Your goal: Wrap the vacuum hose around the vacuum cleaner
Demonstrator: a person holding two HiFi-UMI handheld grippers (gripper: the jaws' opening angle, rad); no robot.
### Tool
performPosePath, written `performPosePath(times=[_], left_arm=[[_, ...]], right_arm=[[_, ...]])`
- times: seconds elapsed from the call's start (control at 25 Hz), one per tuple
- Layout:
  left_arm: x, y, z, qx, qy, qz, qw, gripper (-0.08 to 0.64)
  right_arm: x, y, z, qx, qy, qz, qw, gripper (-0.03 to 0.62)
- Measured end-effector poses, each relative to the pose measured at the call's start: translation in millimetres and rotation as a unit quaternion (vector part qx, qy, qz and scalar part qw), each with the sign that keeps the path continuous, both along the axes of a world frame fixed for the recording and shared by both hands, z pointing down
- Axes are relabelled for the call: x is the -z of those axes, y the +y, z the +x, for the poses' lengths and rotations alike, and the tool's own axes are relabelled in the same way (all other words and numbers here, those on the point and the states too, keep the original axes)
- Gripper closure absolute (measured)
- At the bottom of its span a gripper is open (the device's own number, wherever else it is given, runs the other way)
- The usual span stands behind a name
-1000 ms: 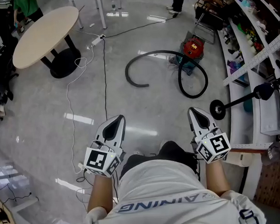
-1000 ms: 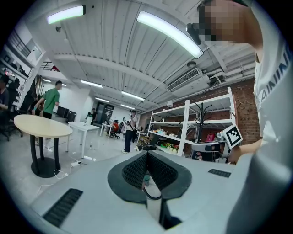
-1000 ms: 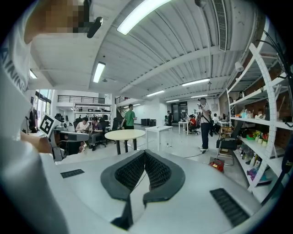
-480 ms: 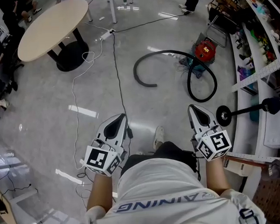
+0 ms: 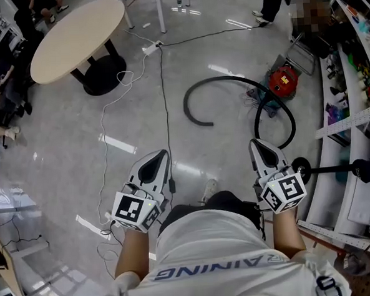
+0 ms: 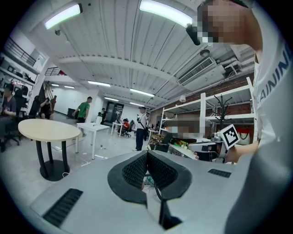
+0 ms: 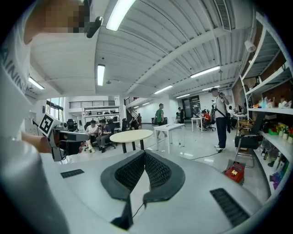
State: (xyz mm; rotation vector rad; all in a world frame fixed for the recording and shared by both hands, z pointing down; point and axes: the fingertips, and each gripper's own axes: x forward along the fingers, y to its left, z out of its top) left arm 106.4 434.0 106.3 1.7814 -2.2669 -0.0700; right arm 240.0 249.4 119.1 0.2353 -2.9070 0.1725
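Farthest left in the head view, a round beige table stands on a black foot on the grey floor. A white power strip lies just right of it, and a thin black cable runs from there down toward the person.

The left gripper is held out level above the floor. In its own view its jaws meet at the tips with nothing between them.

Right of the cable, the black vacuum hose lies unwrapped on the floor. Its free end curls round at the left, the hose arches over to the vacuum cleaner, and a second loop sags below it.

The right gripper points toward that lower loop but is clear of it, its jaws likewise pressed together and empty.

The red vacuum cleaner sits on the floor beside the shelves at the far right, well apart from both grippers.
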Motion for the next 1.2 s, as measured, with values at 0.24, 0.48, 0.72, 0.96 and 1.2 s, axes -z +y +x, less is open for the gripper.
performPosePath(times=[0.24, 0.48, 0.72, 0.96, 1.2], left_arm=[[4.9, -58.4, -2.3, 0.028, -0.016, -0.008, 0.9995, 0.543], [9.9, -92.2, -19.6, 0.047, -0.007, -0.021, 0.9987, 0.543], [6.8, -122.2, -49.0, 0.035, 0.000, -0.023, 0.9991, 0.543], [-4.4, -163.7, -91.4, 0.004, 0.013, -0.008, 0.9999, 0.543], [-19.0, -187.0, -166.5, -0.016, 0.016, -0.004, 0.9997, 0.543]], right_arm=[[-8.5, -65.8, -15.2, 0.027, -0.009, -0.013, 1.000, 0.581], [-14.6, -106.8, -38.8, 0.035, -0.026, -0.039, 0.998, 0.581], [-21.3, -129.2, -57.2, 0.021, -0.020, -0.044, 0.999, 0.581], [-22.4, -158.8, -85.0, -0.005, -0.004, -0.029, 1.000, 0.581], [-27.0, -177.5, -150.0, -0.022, 0.013, -0.016, 1.000, 0.581]])
